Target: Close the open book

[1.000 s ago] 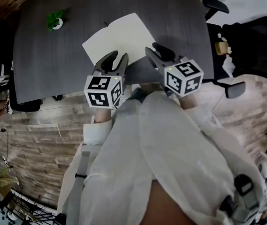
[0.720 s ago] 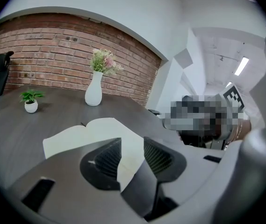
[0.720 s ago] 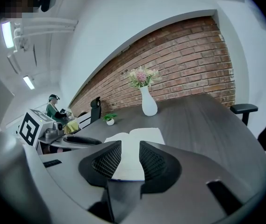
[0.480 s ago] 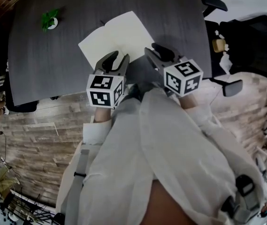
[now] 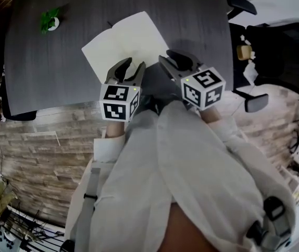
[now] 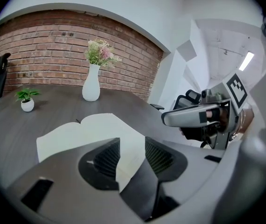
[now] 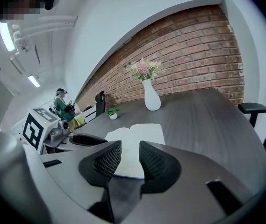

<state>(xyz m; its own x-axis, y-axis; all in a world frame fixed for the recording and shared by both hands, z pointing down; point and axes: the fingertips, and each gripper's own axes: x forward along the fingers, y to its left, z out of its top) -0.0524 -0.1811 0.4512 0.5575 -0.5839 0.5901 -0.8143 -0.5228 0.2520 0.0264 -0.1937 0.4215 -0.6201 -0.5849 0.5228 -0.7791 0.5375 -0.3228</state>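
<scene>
One empty left claw [image 5: 132, 63], just opening, by open book [image 5: 120, 35].

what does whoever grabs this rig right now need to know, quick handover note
Grippers: the left gripper has its jaws apart, just been opening, with nothing between them. The right gripper has its jaws apart and is empty. Both point at the near edge of the book.
Things: the book lies open, pages up, flat on the dark table, on the near side of the white vase.
Done: nothing; no page or cover is lifted.
Left: take one side of the book and fold it over onto the other.
</scene>
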